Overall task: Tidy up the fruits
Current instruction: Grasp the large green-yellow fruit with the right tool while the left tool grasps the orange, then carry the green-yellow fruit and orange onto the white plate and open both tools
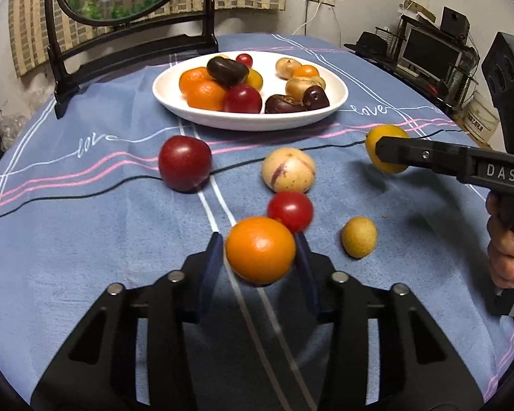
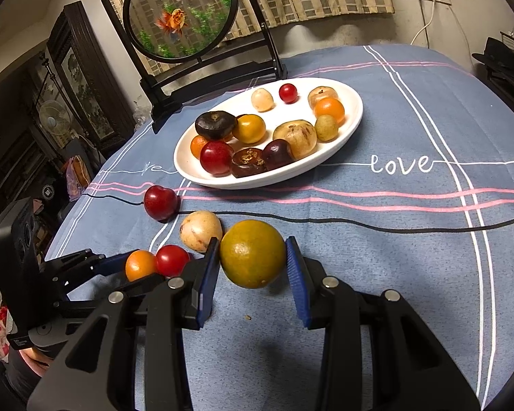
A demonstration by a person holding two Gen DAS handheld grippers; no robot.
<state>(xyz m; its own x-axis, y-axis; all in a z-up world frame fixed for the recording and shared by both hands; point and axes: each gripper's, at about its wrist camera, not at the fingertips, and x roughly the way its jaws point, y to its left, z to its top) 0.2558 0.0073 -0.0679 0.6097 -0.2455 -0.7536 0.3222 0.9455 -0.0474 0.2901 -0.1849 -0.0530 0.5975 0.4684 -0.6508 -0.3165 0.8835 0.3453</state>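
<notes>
Left gripper (image 1: 260, 250) pinches an orange (image 1: 260, 249), lifted just above the tabletop (image 1: 85, 239) beside a cherry tomato (image 1: 290, 210). Right gripper (image 2: 252, 260) clamps a yellow-green citrus (image 2: 252, 254) — also raised off the cloth. The plate (image 2: 356, 116) of fruit sits beyond both.

Both my wrist cameras look down along my fingers, close over the counter (image 1: 85, 239), sharing the white plate (image 1: 174, 102) ahead.
</notes>
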